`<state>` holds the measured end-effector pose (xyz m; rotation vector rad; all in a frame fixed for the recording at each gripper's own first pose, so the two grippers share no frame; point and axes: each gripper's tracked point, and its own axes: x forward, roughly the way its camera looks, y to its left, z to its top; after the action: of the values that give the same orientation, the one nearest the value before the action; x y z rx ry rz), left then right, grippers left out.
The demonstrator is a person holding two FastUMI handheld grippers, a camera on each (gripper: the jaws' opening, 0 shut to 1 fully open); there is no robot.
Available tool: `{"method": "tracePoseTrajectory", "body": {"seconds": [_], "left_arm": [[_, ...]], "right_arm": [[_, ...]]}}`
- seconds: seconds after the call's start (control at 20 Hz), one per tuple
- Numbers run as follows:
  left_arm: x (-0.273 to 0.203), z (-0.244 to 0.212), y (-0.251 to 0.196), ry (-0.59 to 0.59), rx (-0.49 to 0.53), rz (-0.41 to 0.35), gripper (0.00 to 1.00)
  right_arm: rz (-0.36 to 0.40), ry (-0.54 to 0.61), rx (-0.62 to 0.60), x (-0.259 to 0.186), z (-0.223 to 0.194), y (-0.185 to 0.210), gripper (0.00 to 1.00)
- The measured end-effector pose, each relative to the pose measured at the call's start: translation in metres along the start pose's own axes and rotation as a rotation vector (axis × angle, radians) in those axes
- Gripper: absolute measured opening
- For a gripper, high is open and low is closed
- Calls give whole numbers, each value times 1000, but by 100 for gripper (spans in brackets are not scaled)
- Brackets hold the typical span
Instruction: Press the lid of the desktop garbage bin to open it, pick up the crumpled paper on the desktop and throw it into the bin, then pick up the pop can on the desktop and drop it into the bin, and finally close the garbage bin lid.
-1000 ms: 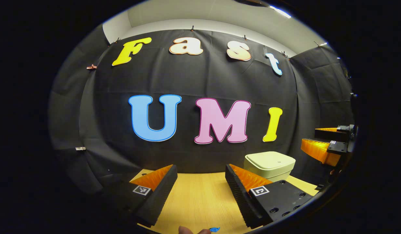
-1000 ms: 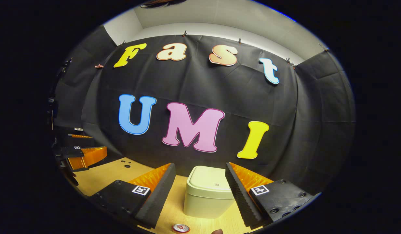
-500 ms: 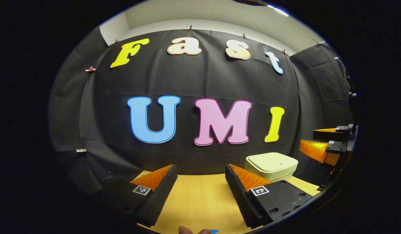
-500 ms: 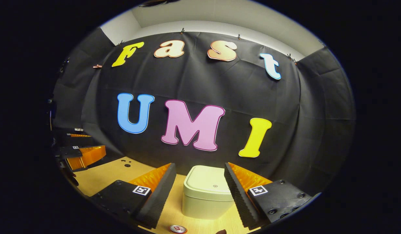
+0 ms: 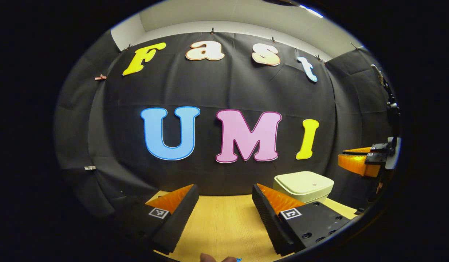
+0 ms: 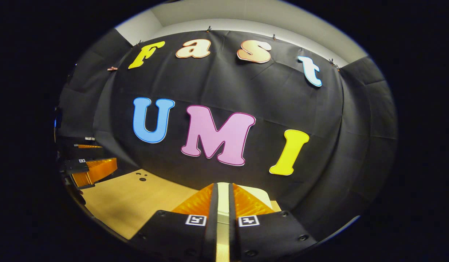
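Right gripper: we have brought its fingers almost together, empty, over the bin, whose lid is not yet open; we judge we are readying to press it. Our left gripper hangs wide open above the desk.

Pale bin — lid shut (upright) — at the desk's back edge
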<state>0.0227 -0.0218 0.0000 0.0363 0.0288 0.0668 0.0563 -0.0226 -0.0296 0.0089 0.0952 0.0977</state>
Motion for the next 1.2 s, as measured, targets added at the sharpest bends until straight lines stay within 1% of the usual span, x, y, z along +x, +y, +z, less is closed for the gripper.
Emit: {"method": "tracePoseTrajectory", "body": {"seconds": [0.05,0.1,0.2,0.25,0.4,0.45,0.5,0.65,0.8,1.0,1.2], "left_arm": [[0,1,0,0,0,1,95],[0,-1,-1,1,-1,1,95],[0,-2,-1,4,-1,3,95],[0,-1,-1,3,0,2,95],[-1,-1,-1,1,3,4,95],[-1,0,-1,1,2,5,95],[-1,-1,-1,2,1,6,95],[-2,-3,-1,5,2,9,95],[-2,-4,1,9,5,16,95],[-3,-7,3,15,5,24,95],[-2,-10,5,20,4,29,95]], "right_arm": [[-14,-2,0,4,0,-7,12],[7,12,16,7,-1,-6,7],[-12,84,35,18,-14,-15,7],[-13,108,53,21,-16,-21,5],[-66,151,82,40,-27,-42,5],[-63,166,77,42,-27,-45,5],[-40,182,84,50,-37,-43,5],[-4,222,126,68,-45,-41,5],[-6,297,125,89,-70,-45,5],[23,411,129,110,-108,-41,5],[22,455,154,117,-127,-39,5]]}}
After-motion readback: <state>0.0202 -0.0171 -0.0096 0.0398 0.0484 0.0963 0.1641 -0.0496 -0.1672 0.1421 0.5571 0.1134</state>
